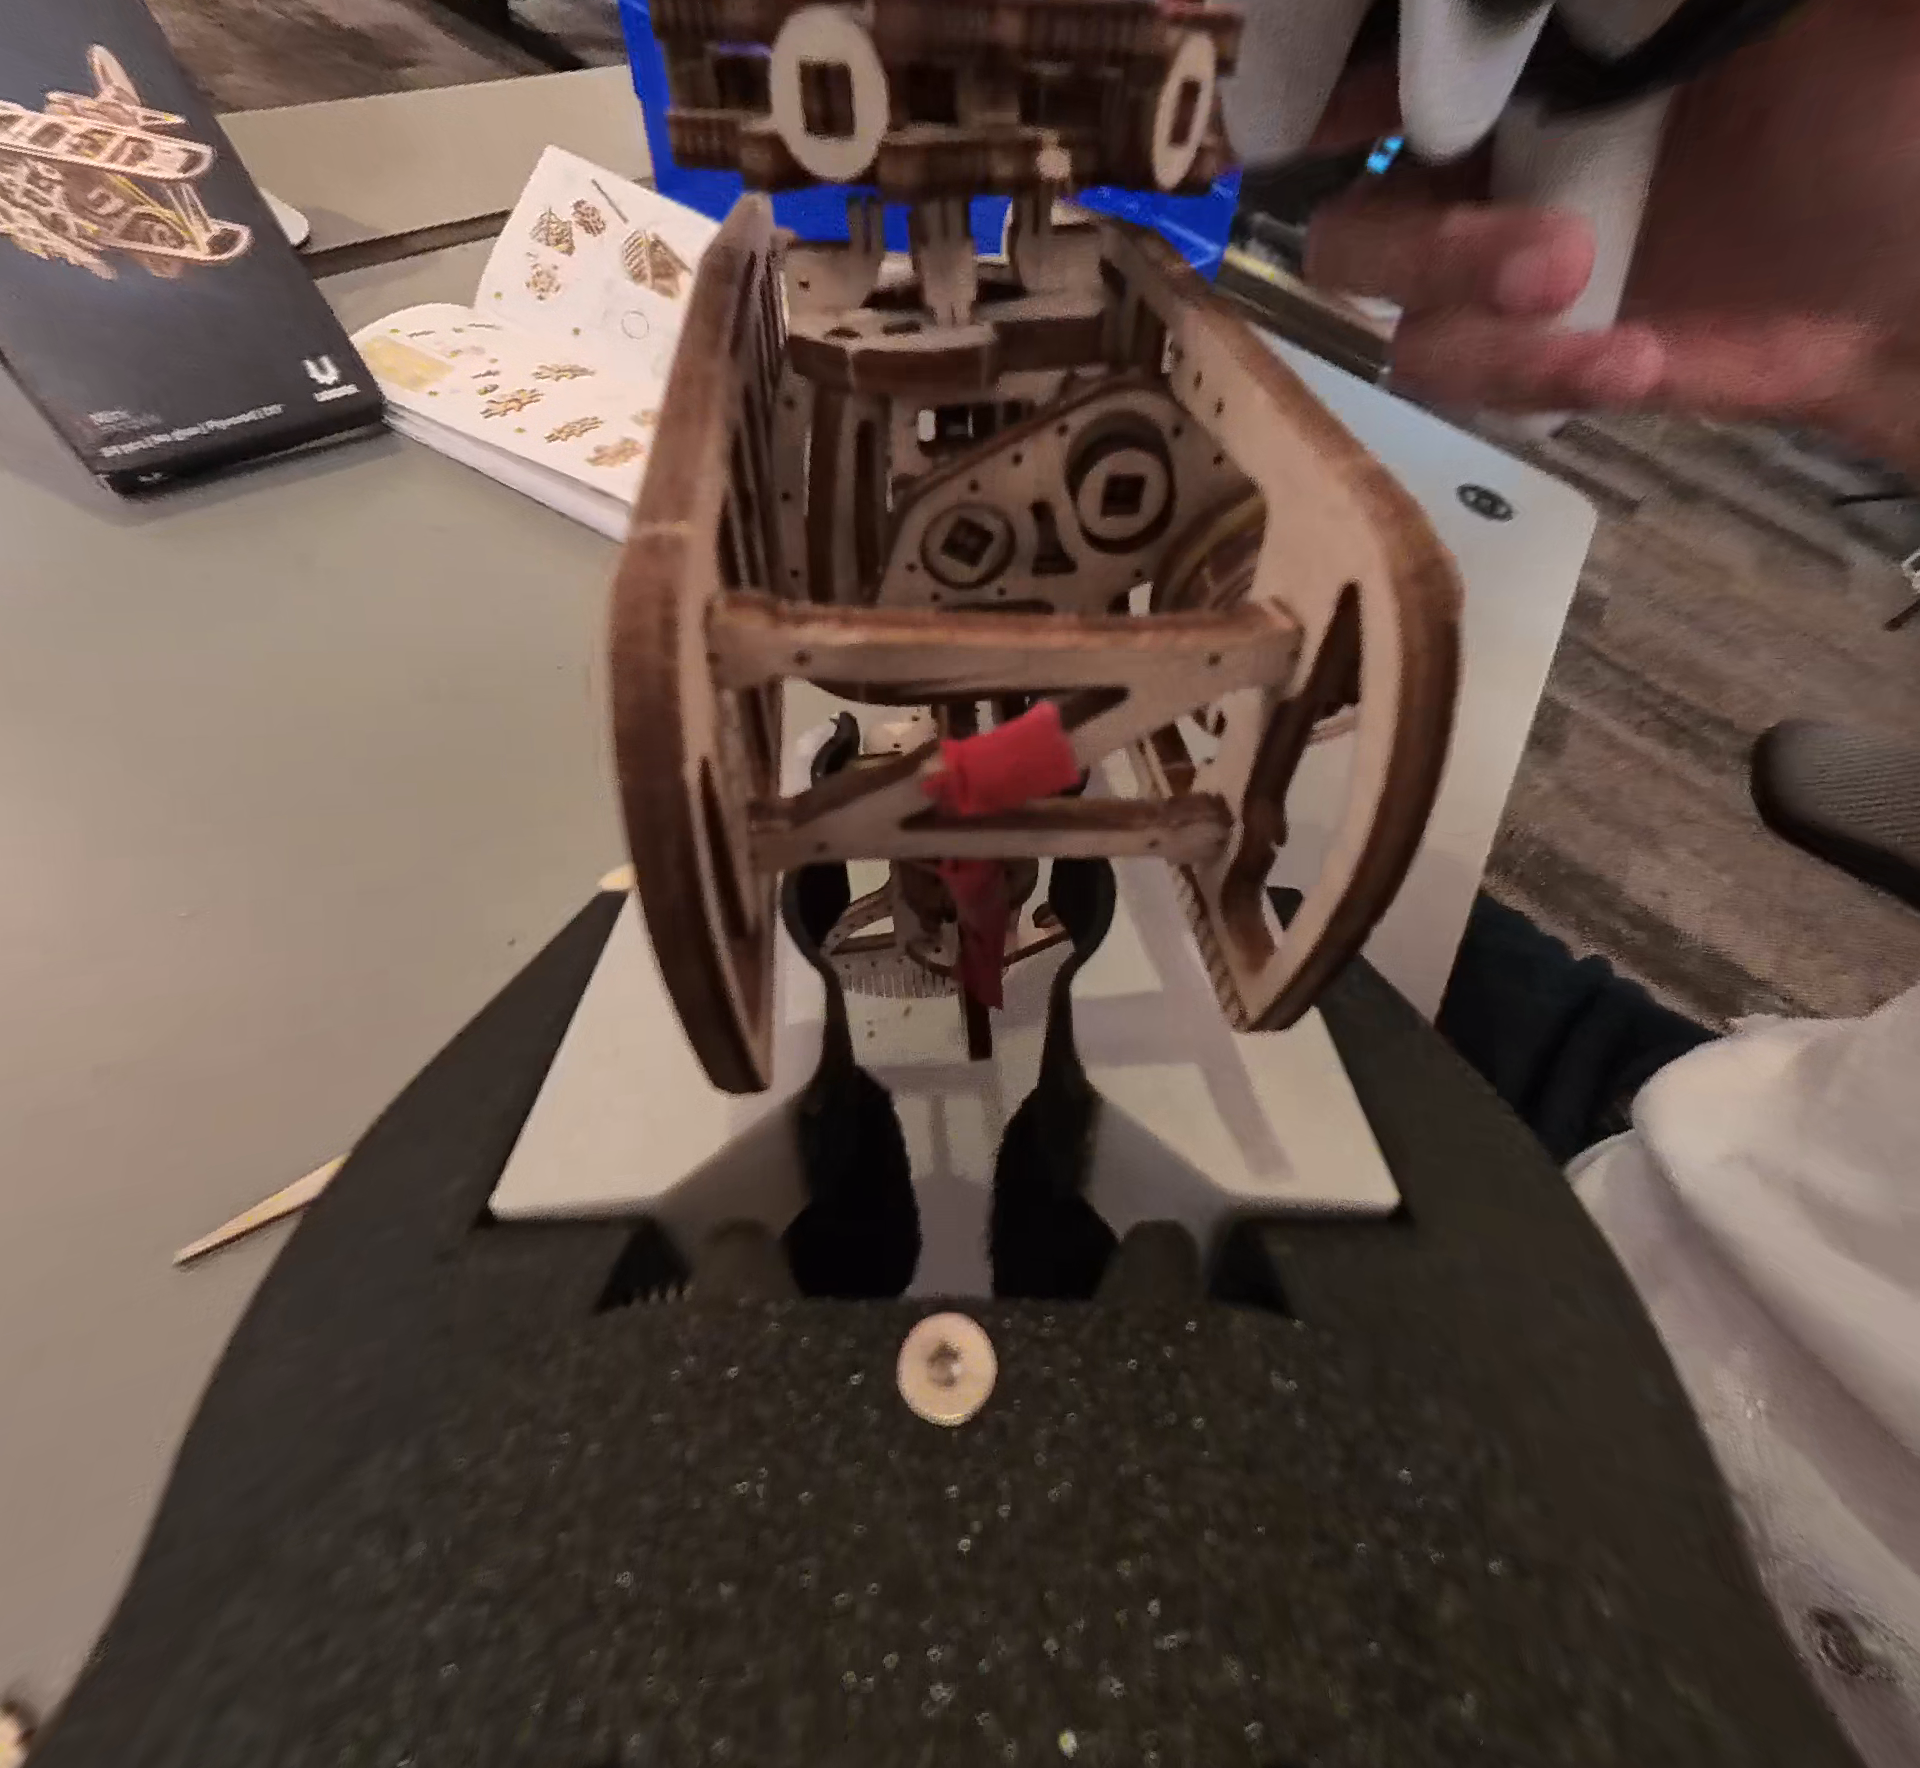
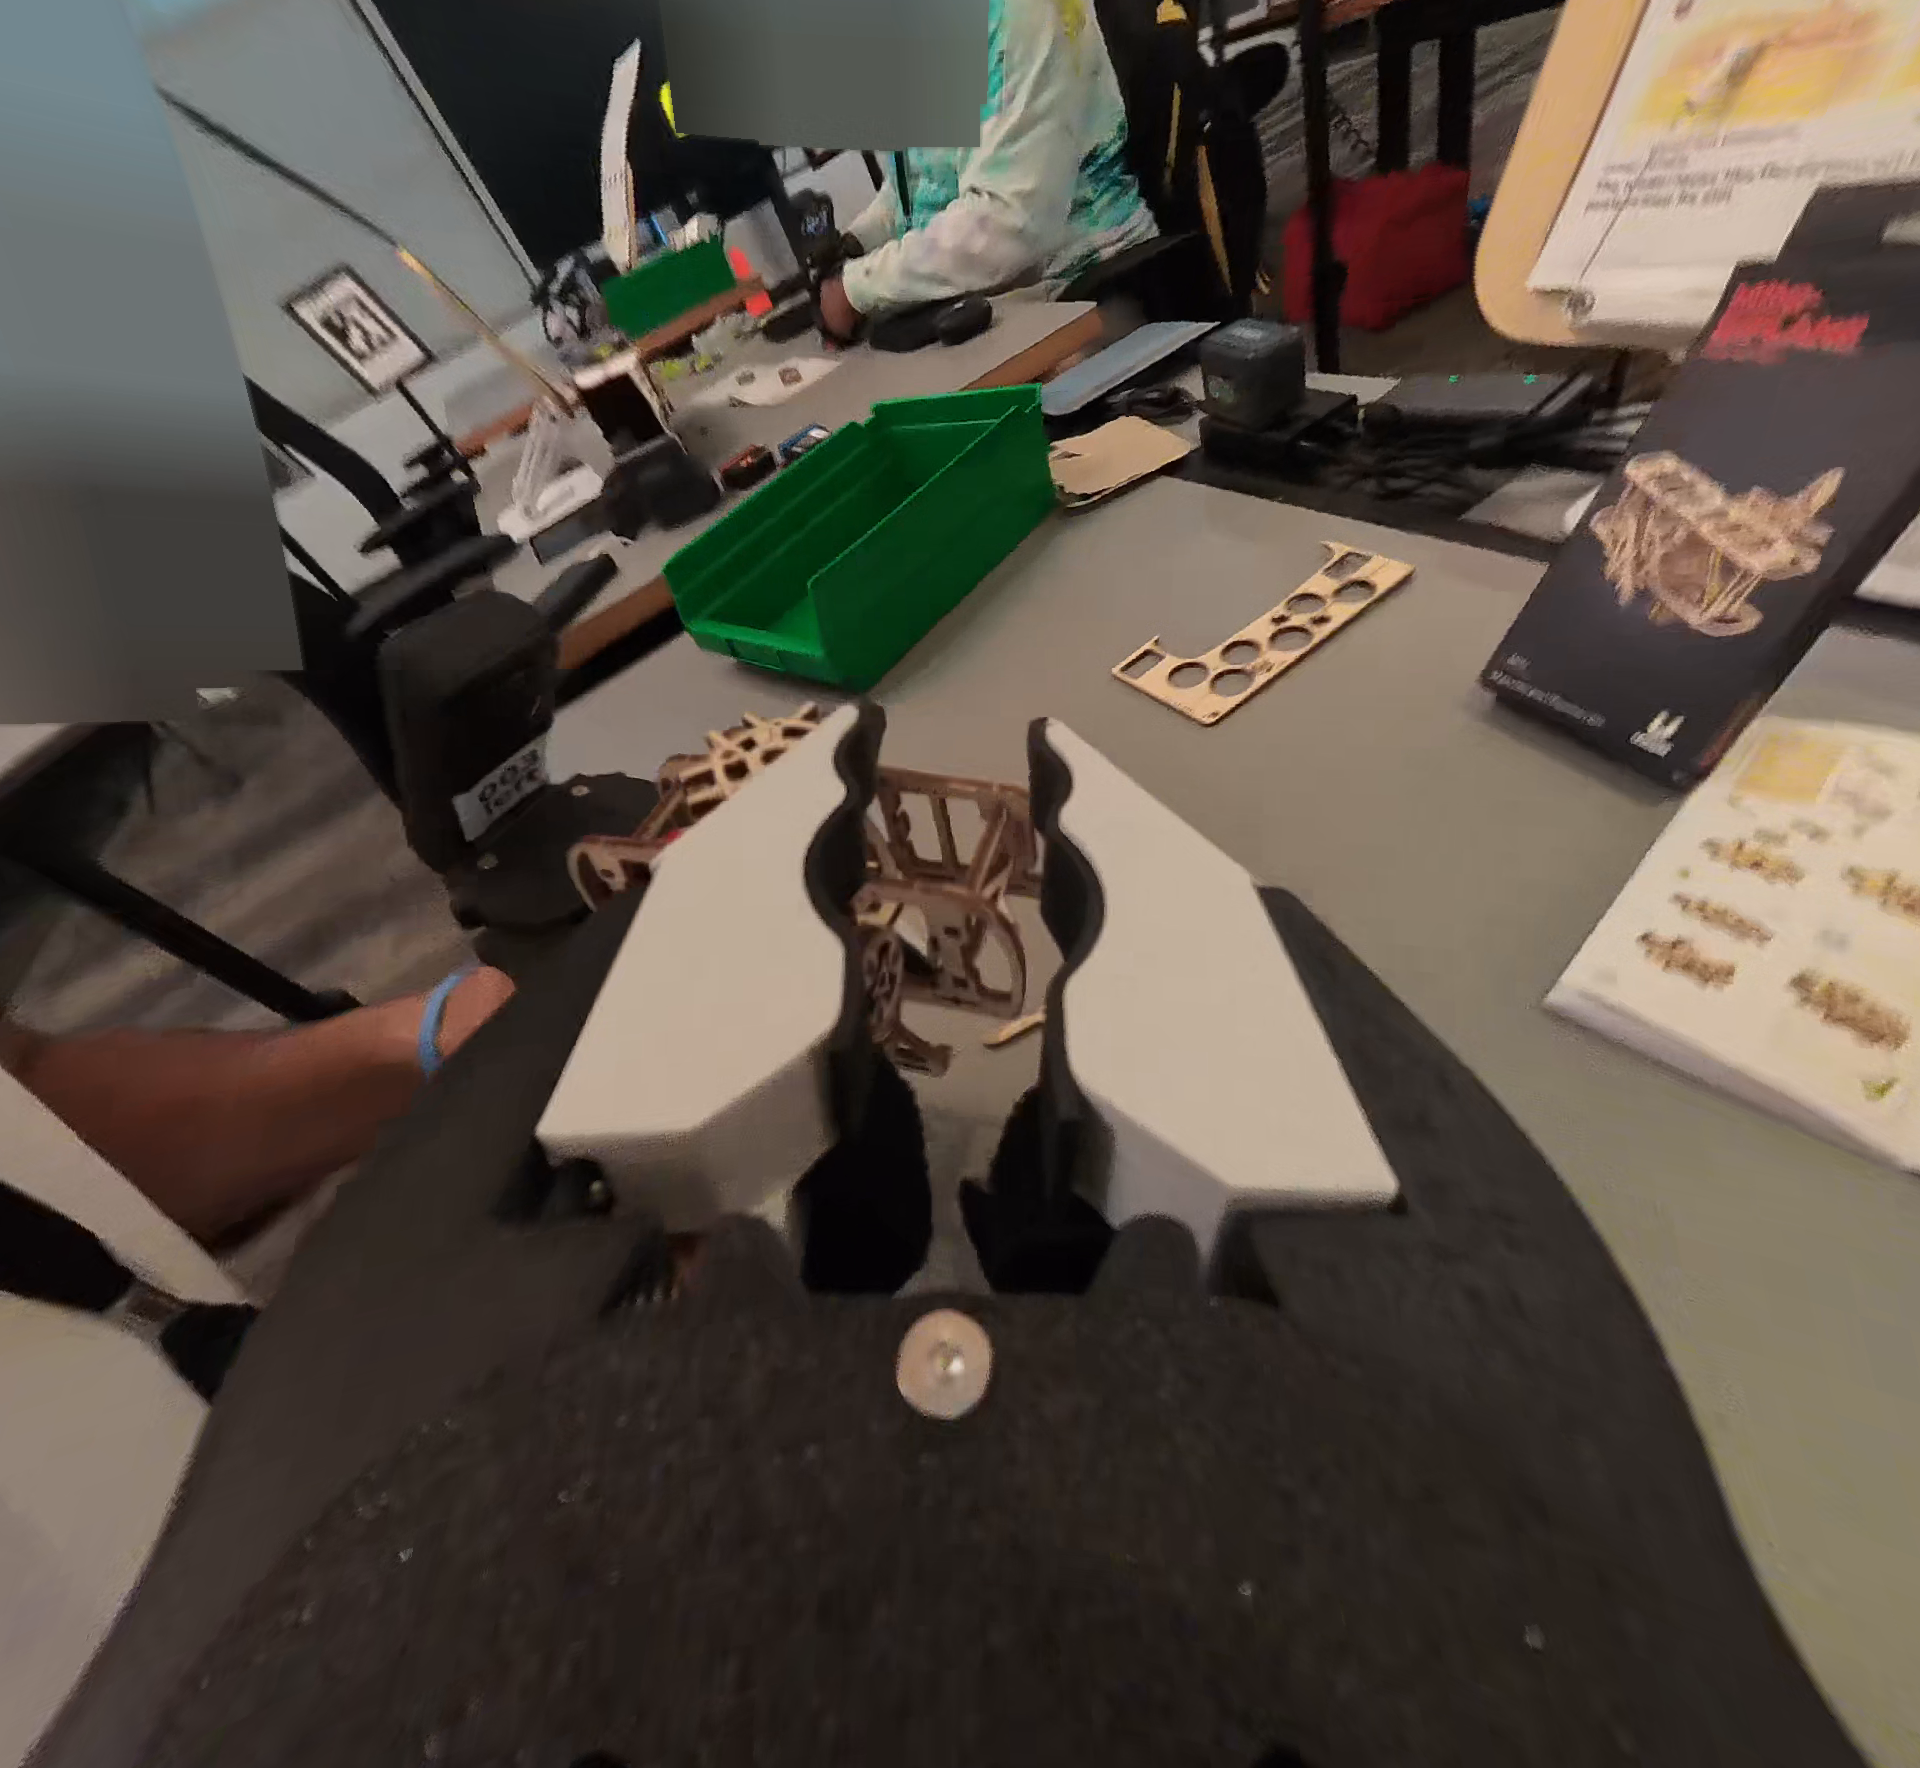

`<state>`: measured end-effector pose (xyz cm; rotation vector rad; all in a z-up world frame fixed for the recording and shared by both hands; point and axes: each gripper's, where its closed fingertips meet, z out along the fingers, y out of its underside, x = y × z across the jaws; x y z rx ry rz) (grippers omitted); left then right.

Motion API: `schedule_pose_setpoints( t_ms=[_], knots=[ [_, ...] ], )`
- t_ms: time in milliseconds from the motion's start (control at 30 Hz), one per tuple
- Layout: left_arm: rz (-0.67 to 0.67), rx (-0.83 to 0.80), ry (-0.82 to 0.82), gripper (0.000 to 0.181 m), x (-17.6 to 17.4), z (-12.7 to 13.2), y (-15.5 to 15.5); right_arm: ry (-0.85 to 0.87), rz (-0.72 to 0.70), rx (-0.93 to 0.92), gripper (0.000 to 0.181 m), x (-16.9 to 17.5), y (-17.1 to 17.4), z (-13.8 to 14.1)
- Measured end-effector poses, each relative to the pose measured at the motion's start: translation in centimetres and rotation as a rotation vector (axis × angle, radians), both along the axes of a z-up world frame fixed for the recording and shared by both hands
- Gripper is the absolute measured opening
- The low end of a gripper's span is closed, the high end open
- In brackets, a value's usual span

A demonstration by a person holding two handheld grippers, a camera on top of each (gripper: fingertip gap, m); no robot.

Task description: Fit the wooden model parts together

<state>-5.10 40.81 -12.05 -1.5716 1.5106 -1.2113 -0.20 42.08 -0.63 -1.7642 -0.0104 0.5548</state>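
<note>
Your left gripper [image 1: 951,897] clamps the mostly built wooden model [image 1: 997,596] above the table's [image 1: 260,783] right edge; your right gripper [image 2: 951,814] gapes empty. A perforated panel [image 2: 1262,632] mid-table probably remains unfitted.

One green bin [image 2: 862,534], one flat perforated wooden sheet [image 2: 1262,632], one dark box [image 2: 1704,555], one open booklet [image 2: 1787,929] and one wooden model [image 1: 997,575] were there.
</note>
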Motion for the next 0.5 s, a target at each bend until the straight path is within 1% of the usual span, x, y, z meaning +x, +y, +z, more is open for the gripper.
schedule_pose_setpoints(
  t_ms=[33, 67, 133, 167, 233, 300, 333, 367, 400, 433, 500],
  knots=[
    [-0.001, -0.015, -0.010, 0.032, 0.0, 0.1, 0.0, 0.046, -0.002, 0.002, 0.025, 0.0, -0.2, -0.4],
    [0.002, -0.024, -0.014, 0.032, 0.0, 0.0, 0.1, 0.091, -0.010, 0.010, 0.019, 0.1, -0.4, -0.7],
    [0.002, -0.036, -0.013, 0.032, 0.0, -0.2, 0.4, 0.167, -0.039, 0.018, 0.002, 0.6, -0.7, -1.4],
    [0.009, -0.036, -0.016, 0.032, -0.1, -0.3, 0.6, 0.184, -0.060, 0.009, 0.000, 1.0, -0.9, -1.9],
    [0.014, -0.035, -0.017, 0.032, -0.2, -0.3, 0.9, 0.165, -0.112, -0.002, 0.000, 2.0, -1.2, -2.8],
    [0.027, -0.023, -0.017, 0.032, -0.2, -0.4, 1.2, 0.095, -0.173, 0.001, 0.000, 3.2, -1.7, -3.3],
    [0.030, -0.017, -0.016, 0.032, -0.2, -0.4, 1.3, 0.062, -0.194, 0.002, 0.003, 3.6, -2.0, -3.5],
    [0.031, -0.012, -0.016, 0.032, -0.2, -0.4, 1.2, 0.039, -0.183, 0.008, 0.011, 3.6, -2.4, -3.6],
    [0.035, -0.006, -0.015, 0.032, -0.2, -0.4, 1.2, 0.020, -0.155, 0.015, 0.024, 3.3, -2.8, -3.6],
    [0.038, 0.002, -0.016, 0.032, -0.2, -0.4, 1.2, 0.012, -0.155, 0.010, 0.028, 3.4, -3.1, -3.7],
    [0.035, 0.009, -0.017, 0.032, -0.1, -0.4, 1.0, 0.022, -0.164, 0.008, 0.030, 3.7, -3.5, -3.7]
  ],
)
